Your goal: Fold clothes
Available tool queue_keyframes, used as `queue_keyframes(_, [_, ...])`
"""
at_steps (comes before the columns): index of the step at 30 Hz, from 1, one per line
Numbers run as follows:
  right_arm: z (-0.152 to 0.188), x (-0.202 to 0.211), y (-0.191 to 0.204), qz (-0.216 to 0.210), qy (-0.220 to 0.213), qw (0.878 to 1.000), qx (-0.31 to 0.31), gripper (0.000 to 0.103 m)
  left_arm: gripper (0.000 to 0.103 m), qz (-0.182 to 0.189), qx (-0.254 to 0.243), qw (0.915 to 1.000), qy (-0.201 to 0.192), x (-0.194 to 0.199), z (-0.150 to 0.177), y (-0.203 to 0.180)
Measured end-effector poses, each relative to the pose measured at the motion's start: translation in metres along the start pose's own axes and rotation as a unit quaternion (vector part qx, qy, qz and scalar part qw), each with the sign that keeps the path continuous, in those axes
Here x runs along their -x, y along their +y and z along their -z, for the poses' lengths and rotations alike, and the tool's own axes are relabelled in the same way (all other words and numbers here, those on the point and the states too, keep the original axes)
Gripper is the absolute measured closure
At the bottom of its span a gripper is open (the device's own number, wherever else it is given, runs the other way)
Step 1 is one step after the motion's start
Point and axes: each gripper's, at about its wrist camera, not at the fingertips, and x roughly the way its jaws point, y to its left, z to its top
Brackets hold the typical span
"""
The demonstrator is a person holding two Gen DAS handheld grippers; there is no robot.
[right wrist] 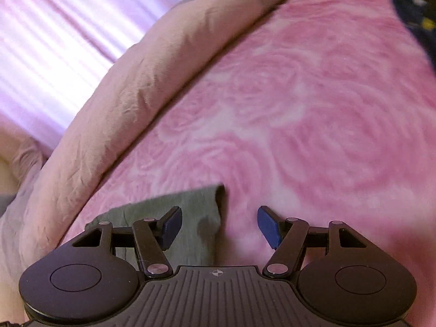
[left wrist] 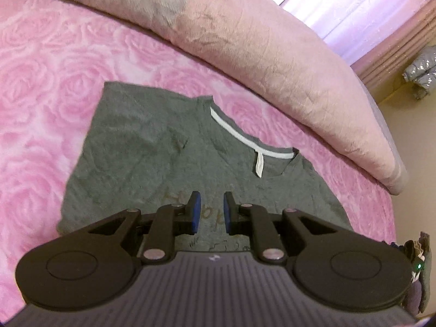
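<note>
Hovering over the grey t-shirt [left wrist: 169, 147] mid-frame on the bed [left wrist: 41, 81], your left gripper [left wrist: 212, 212] and right gripper [right wrist: 219, 227] jaws gape empty; a shallow pinch could drag it crooked.

Both the left gripper [left wrist: 212, 212] and right gripper [right wrist: 219, 227] were black, with ribbed grey housings, round side discs, silver pivot screws and blue-padded jaws; a small cross mark, possibly a logo, sat centred.
</note>
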Motion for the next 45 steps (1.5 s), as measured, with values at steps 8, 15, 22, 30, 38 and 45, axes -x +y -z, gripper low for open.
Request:
queue_keyframes(8, [-0.020,-0.030,-0.004,-0.029,0.046,0.998,0.036,0.064,0.091,-0.006,0.035,0.9992,0.015,-0.013,0.007,0.004])
queue_keyframes(15, [-0.022,-0.025,-0.006,-0.022,0.066,0.997,0.023,0.098,0.091,0.000,0.039,0.9991,0.017,-0.016,0.004,0.006])
queue_keyframes(22, [-0.012,-0.005,0.105,0.068,0.031,0.982,0.171,0.103,0.091,-0.005,0.049,0.9988,0.007,-0.007,-0.003,0.024])
queue_keyframes(30, [0.088,-0.042,0.275,0.077,0.022,0.922,0.380,0.092,0.091,-0.006,0.073,0.9973,0.003,0.007,-0.001,0.043])
queue_keyframes(38, [0.138,-0.011,0.261,0.002,0.055,0.914,0.401,0.025,0.091,-0.017,0.087,0.9960,0.004,0.023,0.007,0.067])
queue_keyframes(45, [0.119,0.027,0.173,0.086,0.072,0.943,0.312,0.074,0.091,-0.017,0.090,0.9958,0.009,0.023,0.019,0.069])
